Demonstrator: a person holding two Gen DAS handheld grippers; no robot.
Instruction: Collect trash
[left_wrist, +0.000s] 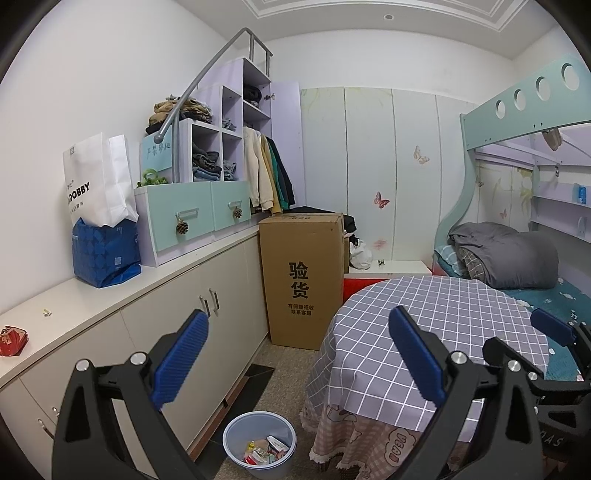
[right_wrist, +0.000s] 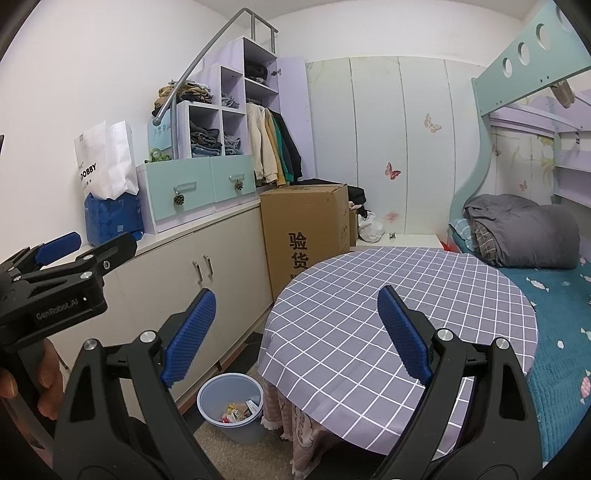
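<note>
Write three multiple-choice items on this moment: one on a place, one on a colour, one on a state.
1. Where does the trash bin stand?
A. On the bed
B. On the floor beside the round table
C. On the counter

2. What colour is the wrapper on the counter?
A. Red
B. Green
C. White

3. How do the right gripper jaws stand?
A. Shut on paper
B. Shut, empty
C. Open, empty

Answers: 1 B, it sits on the floor by the tablecloth's edge; 2 A, the crumpled piece is red; 3 C, the pads stand wide apart with nothing between.
</note>
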